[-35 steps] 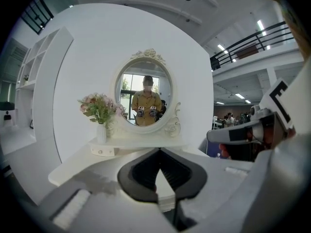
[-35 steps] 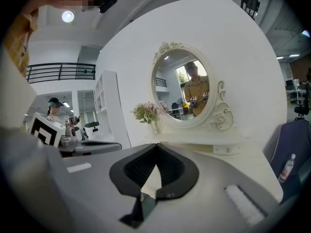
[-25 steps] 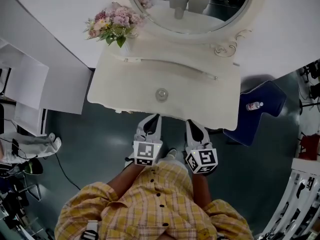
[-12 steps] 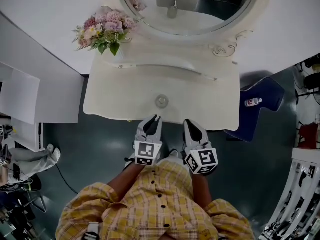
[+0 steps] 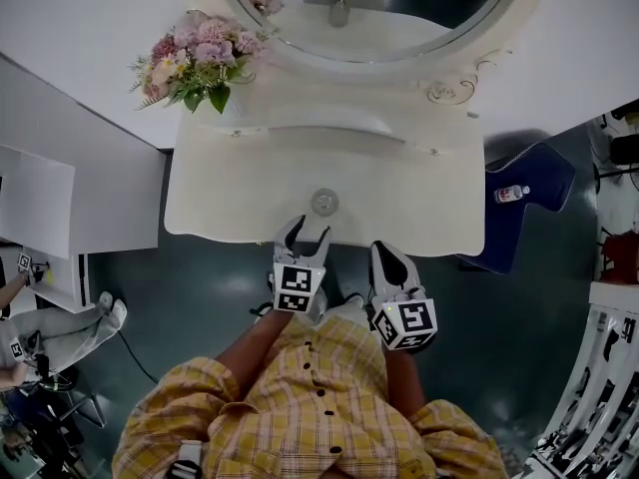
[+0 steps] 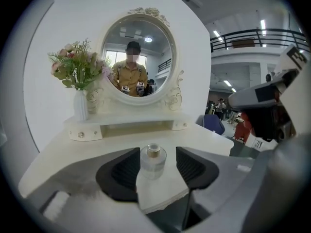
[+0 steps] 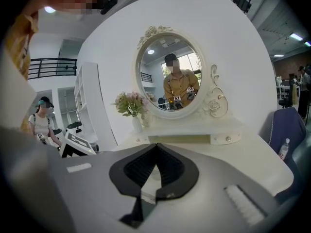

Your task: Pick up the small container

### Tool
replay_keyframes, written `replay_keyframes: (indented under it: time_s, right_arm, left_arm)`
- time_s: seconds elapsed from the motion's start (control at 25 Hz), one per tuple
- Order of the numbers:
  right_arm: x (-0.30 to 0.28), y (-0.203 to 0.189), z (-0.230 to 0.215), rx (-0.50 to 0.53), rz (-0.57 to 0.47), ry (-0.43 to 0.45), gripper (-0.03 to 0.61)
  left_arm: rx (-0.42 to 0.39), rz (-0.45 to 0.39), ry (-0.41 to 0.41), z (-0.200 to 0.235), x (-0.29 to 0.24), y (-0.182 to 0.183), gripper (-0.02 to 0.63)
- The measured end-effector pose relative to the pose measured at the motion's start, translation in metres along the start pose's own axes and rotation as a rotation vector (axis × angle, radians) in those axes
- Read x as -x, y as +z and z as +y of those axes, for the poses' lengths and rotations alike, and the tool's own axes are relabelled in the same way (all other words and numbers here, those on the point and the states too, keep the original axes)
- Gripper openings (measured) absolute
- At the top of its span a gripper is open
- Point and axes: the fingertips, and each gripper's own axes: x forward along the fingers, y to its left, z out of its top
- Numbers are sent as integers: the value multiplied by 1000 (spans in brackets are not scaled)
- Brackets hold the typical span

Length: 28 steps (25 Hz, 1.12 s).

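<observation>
Standing upright near the front edge of the cream dressing table (image 5: pixel 230 198): small glass container (image 5: pixel 323 202), gold-capped. Left gripper (image 5: pixel 303 236): jaws opening, container framed between them, untouched. Right gripper (image 5: pixel 387 257): jaws together, empty, at the table's front edge.

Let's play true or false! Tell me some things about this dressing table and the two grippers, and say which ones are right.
The flowers stand at the left of the table. True.
The left gripper squeezes the small container. False: its jaws are opening, and the small container stands untouched just beyond them.
The right gripper is shut and empty. True.
The small container lies tipped over. False: it stands upright near the front edge.
</observation>
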Motion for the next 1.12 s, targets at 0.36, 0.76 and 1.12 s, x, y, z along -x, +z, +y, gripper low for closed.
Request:
replay_keyframes:
  time_s: [0.36,0.76,1.12]
  right_arm:
    - [-10,-12,0,-2,26,-4,-2]
    - [-13,-19,-2,4,48,-1,-2]
    - [-14,-27,-8,-11,67,-12,-2]
  left_arm:
    - [-16,46,-23,8,-35,-14,339]
    - [-46,115,-41,6,-80,-41,385]
    - [-59,158,-40,7,-111,-58,387]
